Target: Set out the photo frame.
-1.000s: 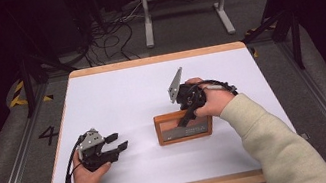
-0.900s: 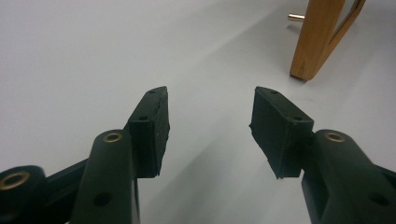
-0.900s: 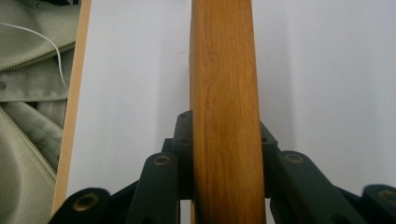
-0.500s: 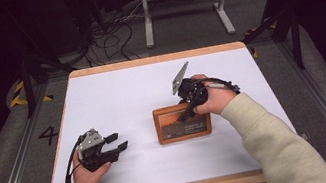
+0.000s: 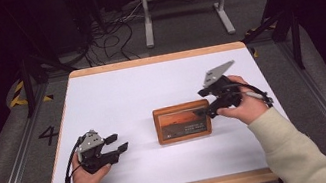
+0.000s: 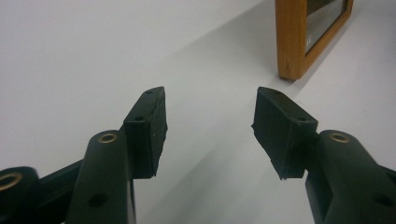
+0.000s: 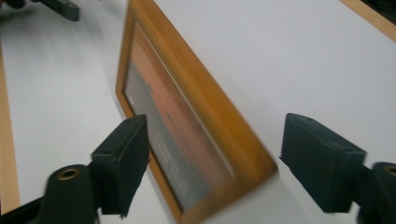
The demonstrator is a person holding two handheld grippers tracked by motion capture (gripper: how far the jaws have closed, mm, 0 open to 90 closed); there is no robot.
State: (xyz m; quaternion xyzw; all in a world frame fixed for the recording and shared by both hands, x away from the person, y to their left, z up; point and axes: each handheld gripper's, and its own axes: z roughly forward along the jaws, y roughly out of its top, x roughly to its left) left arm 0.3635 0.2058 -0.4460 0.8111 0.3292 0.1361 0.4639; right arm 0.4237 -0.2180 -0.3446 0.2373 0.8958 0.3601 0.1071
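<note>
Flat rectangular wood-framed picture (image 5: 182, 121) on white surface (image 5: 117, 99). Right gripper (image 5: 203, 111) jaws just opened, straddling frame's right end unclamped; withdraw straight, no nudging. Left gripper (image 5: 120, 142) apart, empty.

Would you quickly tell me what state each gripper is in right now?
Left gripper: open, holding nothing.
Right gripper: jaws just opened, straddling the picture frame without gripping it.

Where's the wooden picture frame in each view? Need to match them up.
High view: wooden picture frame mid-table, just left of the right gripper.
Left gripper view: top right corner, beyond the open jaws.
Right gripper view: centre, running diagonally, its near corner between the open jaws.
Shared landmark: the white table top.
</note>
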